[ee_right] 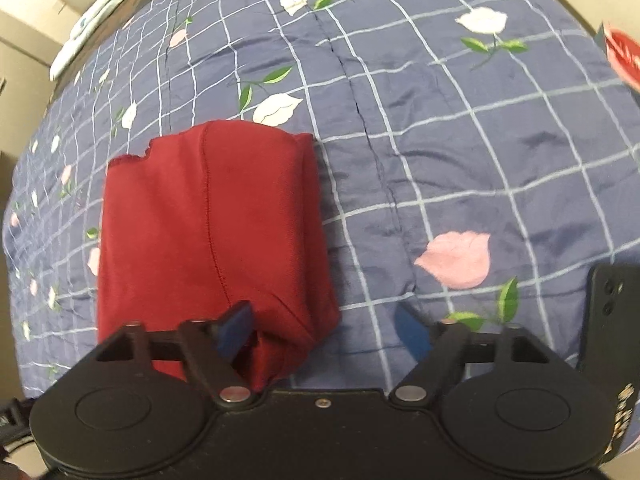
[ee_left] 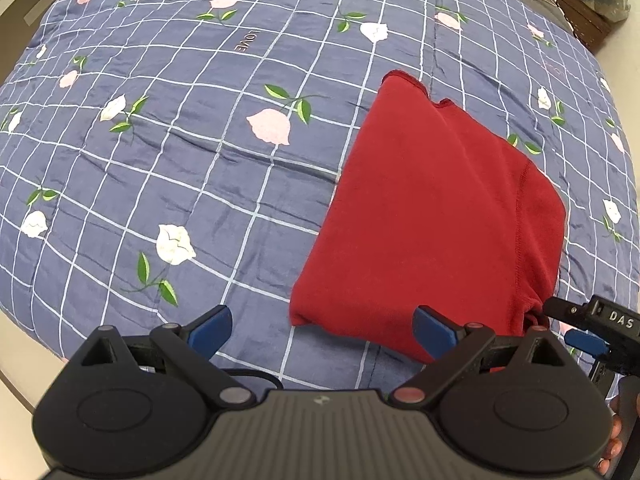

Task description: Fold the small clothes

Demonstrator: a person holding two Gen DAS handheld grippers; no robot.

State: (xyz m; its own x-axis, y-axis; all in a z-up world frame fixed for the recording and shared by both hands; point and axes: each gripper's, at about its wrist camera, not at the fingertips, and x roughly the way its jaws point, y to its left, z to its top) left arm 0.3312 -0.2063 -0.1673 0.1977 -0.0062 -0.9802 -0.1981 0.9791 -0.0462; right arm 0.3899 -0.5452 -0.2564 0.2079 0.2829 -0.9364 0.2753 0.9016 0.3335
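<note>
A small red garment (ee_left: 432,216) lies folded into a thick rectangle on the blue checked floral quilt (ee_left: 192,152). My left gripper (ee_left: 324,330) hangs open just before the garment's near left corner, its right blue pad over the near edge. In the right wrist view the same red garment (ee_right: 212,232) fills the left middle. My right gripper (ee_right: 326,330) is open; its left pad rests against the garment's near right corner and the right pad is over bare quilt. The right gripper's tip (ee_left: 584,328) shows at the garment's near right corner in the left wrist view.
The quilt (ee_right: 460,140) covers the whole bed. A black phone (ee_right: 610,320) lies on it at the right. A wooden box with clutter (ee_left: 588,4) stands beyond the bed's far right corner. A red-and-white object (ee_right: 624,56) sits at the far right edge.
</note>
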